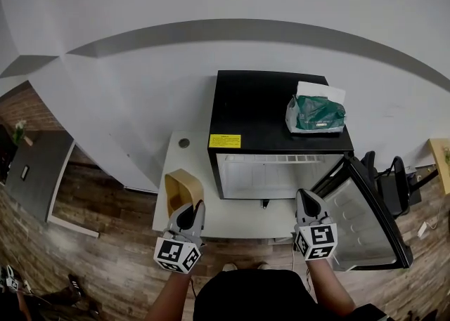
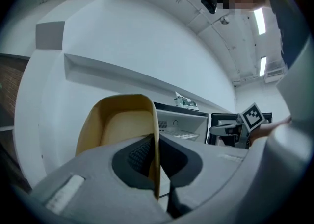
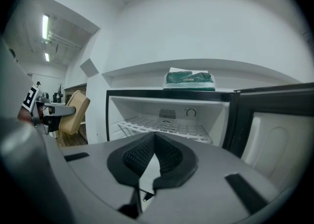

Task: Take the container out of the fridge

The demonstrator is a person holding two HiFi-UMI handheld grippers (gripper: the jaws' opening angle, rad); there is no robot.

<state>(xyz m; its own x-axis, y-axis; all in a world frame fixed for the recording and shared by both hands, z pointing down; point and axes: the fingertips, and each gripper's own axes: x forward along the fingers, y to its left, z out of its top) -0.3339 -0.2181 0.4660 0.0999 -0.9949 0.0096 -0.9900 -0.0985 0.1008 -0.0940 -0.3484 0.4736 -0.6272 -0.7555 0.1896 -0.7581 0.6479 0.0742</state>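
A tan, rounded container (image 1: 184, 187) hangs tilted over the left part of the white table (image 1: 232, 223), outside the fridge (image 1: 281, 112). My left gripper (image 1: 191, 207) is shut on the container's thin rim (image 2: 155, 144), which runs between the two dark pads. The black mini fridge stands on the table with its door (image 1: 369, 221) swung open to the right. Its white inside (image 3: 167, 120) shows a bare wire shelf. My right gripper (image 1: 304, 197) is in front of the fridge opening, shut, with nothing between its pads (image 3: 167, 154). The right gripper view shows the container (image 3: 73, 112) far left.
A green tissue pack (image 1: 315, 114) lies on top of the fridge. A white wall runs behind the table. The open door juts out toward the right front. Wooden floor surrounds the table, and a dark cabinet (image 1: 31, 172) stands at far left.
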